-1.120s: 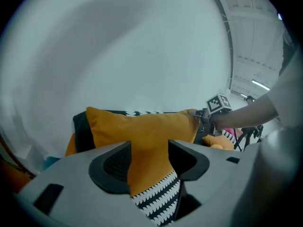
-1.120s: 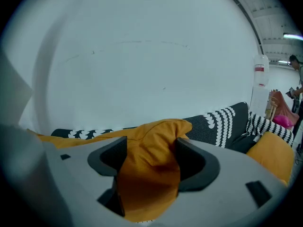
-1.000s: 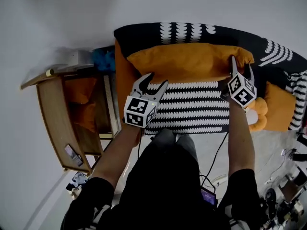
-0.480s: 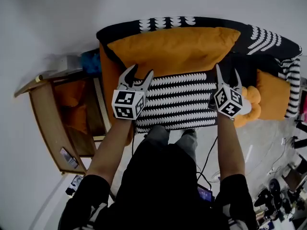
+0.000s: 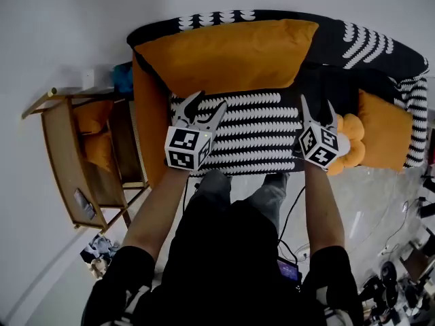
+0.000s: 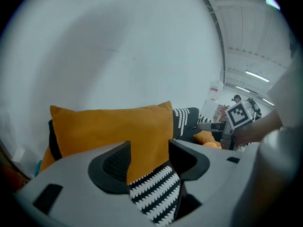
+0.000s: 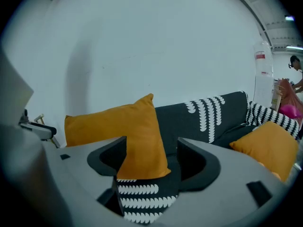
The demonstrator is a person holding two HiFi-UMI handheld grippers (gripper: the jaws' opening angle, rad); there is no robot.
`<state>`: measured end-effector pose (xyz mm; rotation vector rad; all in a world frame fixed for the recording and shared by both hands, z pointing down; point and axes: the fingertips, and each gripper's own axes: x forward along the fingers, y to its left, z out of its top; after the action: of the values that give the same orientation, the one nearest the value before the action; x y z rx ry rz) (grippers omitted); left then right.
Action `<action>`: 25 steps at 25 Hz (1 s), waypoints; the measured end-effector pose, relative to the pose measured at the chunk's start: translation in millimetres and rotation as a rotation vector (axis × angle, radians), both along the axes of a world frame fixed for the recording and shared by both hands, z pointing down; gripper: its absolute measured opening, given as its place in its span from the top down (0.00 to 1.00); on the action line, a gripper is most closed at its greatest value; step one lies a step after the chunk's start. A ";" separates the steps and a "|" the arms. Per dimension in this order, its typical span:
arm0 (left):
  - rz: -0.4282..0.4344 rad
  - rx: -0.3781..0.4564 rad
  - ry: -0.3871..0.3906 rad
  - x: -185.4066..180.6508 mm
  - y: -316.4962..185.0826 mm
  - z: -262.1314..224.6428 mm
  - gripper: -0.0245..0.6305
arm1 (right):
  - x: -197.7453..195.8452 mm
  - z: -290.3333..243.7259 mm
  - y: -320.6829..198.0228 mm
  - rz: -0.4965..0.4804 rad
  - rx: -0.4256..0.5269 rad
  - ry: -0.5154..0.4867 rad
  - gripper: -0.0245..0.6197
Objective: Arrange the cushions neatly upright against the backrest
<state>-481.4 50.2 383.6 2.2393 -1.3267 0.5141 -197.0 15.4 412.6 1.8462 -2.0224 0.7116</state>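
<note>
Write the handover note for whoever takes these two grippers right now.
Left gripper: open, empty, over the seat, left part.
Right gripper: open, empty, over the seat's right part.
Large orange cushion: upright against the backrest, done.
Smaller orange cushion and flower-shaped cushion: at the sofa's right end by the armrest.
To do: stand those two against the backrest.

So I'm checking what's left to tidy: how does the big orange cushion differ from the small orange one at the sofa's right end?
The big orange cushion is much wider than the small orange cushion. The big one stands upright against the backrest; the small one sits tilted by the armrest. Both are plain orange.
</note>
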 end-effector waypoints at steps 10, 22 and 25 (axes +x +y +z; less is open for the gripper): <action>0.044 -0.076 0.043 209.7 49.9 11.6 0.56 | 174.6 19.0 58.6 -0.032 -0.087 0.002 0.43; 0.161 -0.184 0.008 376.4 72.3 61.8 0.56 | 348.0 125.5 142.9 -0.002 -0.371 0.066 0.41; 0.208 -0.221 -0.022 400.4 76.9 75.6 0.56 | 367.6 145.6 166.7 0.022 -0.433 0.054 0.41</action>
<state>-80.9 127.1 459.3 2.2014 -0.9982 0.7231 170.6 182.1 558.2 1.6149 -1.6525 1.0020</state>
